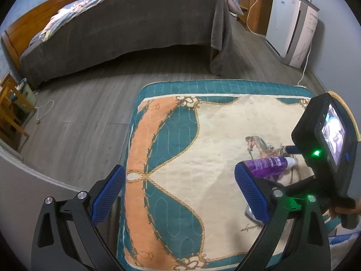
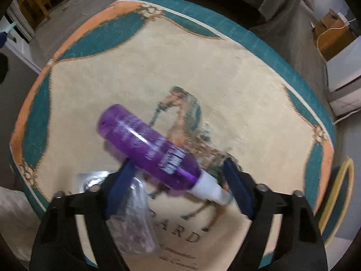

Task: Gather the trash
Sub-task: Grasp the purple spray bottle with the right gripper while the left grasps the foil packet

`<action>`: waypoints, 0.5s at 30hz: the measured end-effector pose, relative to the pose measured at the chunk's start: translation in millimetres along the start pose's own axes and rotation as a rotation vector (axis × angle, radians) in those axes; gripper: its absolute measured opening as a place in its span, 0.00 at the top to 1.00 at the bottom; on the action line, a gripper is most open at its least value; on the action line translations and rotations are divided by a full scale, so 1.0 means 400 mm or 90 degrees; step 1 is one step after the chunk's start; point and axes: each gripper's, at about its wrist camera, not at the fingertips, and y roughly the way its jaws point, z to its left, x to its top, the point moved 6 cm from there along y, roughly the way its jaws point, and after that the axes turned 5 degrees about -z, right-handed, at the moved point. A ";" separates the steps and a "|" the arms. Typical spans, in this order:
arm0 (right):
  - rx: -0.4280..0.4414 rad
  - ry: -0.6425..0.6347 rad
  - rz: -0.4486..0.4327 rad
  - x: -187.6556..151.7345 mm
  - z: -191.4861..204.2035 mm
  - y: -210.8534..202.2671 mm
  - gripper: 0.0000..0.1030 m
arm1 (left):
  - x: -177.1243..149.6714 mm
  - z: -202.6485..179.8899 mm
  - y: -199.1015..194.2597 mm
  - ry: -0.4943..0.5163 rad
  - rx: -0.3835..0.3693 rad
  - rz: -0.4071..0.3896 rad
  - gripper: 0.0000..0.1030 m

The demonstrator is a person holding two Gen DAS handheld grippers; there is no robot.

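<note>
A purple bottle [image 2: 146, 144] with a white cap lies slantwise on the horse-patterned rug [image 2: 225, 67]. My right gripper [image 2: 178, 166] points down over it, jaws apart on either side of the bottle's neck end. The left blue pad is close against the bottle's body and the right pad stands clear of the cap. A crumpled clear plastic wrapper [image 2: 133, 221] and a silvery scrap [image 2: 90, 180] lie just beside the left finger. In the left wrist view the same bottle [image 1: 268, 166] shows at the right. My left gripper [image 1: 179, 171] hovers wide open over the rug [image 1: 180, 135], holding nothing.
A bed with a grey cover [image 1: 126, 29] stands beyond the rug on the wood floor. A white appliance [image 1: 291, 29] and a wooden cabinet [image 1: 252, 6] line the far right wall. Wooden furniture [image 1: 11, 108] is at the left. A hand [image 1: 345, 210] grips the right tool.
</note>
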 end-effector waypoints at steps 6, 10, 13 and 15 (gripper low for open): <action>0.014 0.041 0.000 0.000 -0.032 -0.010 0.66 | -0.006 -0.004 0.012 0.005 0.000 0.010 0.06; -0.003 0.112 -0.001 -0.017 -0.110 -0.030 0.66 | -0.024 -0.030 0.016 -0.004 -0.011 0.024 0.06; -0.004 0.185 -0.009 -0.040 -0.177 -0.056 0.67 | -0.064 -0.085 0.032 -0.052 -0.048 0.057 0.07; -0.007 0.218 -0.017 -0.056 -0.218 -0.075 0.67 | -0.091 -0.131 0.041 -0.074 -0.066 0.074 0.07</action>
